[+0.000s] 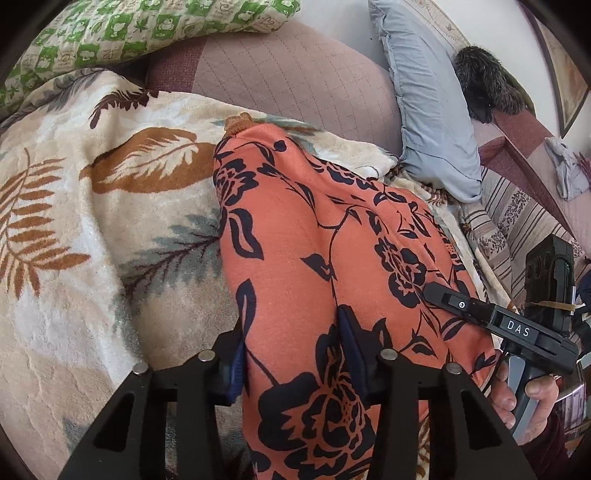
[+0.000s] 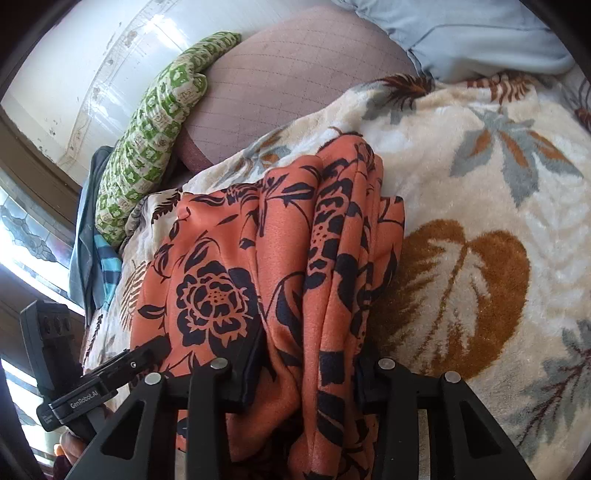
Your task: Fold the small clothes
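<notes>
Now, left wrist view: what shows from this side.
Garment: an orange garment [image 1: 314, 258] with black flowers lies lengthwise on the leaf-patterned blanket [image 1: 74, 221], its far end tapering toward a brown cuff.
Left gripper: the left gripper [image 1: 291, 354] has a band of the cloth running between its blue pads, which press into it on both sides.
Other tool: the right gripper [image 1: 428, 290] reaches in from the right edge, tip on the fabric, a hand [image 1: 524, 391] on its handle.
Background: a green-patterned pillow [image 1: 147, 33], a mauve quilted cushion [image 1: 295, 74] and a pale blue pillow [image 1: 432, 110].

Right wrist view: the same cloth from the other side.
Garment: bunched in thick pleats [image 2: 351, 240], resting on the blanket [image 2: 480, 184].
Right gripper: the right gripper [image 2: 306, 373] pinches that gathered bundle.
Left gripper: it shows at the lower left [image 2: 162, 343], tip against the cloth edge.
</notes>
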`<state>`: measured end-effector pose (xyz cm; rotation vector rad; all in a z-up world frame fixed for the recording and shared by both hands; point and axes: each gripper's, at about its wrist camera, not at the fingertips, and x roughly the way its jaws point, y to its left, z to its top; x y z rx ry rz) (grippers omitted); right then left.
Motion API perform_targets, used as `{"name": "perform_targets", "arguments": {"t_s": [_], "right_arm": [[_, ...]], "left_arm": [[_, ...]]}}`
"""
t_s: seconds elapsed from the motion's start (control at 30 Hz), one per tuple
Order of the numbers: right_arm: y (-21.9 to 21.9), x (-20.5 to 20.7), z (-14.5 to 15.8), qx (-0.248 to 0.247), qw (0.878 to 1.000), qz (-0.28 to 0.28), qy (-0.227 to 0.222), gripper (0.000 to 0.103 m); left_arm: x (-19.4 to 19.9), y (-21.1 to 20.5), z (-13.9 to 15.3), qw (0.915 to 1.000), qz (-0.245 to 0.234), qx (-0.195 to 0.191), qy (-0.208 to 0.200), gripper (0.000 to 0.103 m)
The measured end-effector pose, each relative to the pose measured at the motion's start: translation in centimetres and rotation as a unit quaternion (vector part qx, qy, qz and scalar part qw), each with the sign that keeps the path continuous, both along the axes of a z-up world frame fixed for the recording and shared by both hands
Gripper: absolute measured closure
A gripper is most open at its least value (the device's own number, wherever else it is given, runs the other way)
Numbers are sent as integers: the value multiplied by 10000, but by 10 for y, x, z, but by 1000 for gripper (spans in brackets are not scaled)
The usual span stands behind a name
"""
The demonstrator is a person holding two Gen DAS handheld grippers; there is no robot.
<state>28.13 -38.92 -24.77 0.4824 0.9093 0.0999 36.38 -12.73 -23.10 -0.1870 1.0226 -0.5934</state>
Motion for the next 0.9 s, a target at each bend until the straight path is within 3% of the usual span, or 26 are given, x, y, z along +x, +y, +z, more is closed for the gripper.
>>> {"name": "perform_targets", "arguments": {"t_s": [0.23,0.5,0.63,0.9], "right_arm": [[26,-6,31,-534,9972,167,-498,67],[63,-5,56,-576,9928,403,-973,69],[85,-3,55,-448,9924,480,-1043,69],[122,1,36,-424,9928,717,-861,69]], "left_arm": [[-11,6,29,9987,-117,74,-491,64],[-19,43,63,9960,198,57,-871,64],[-26,63,69,9931,357,269,-1081,64],[-27,93,60,9926,530,504,-970,64]]}}
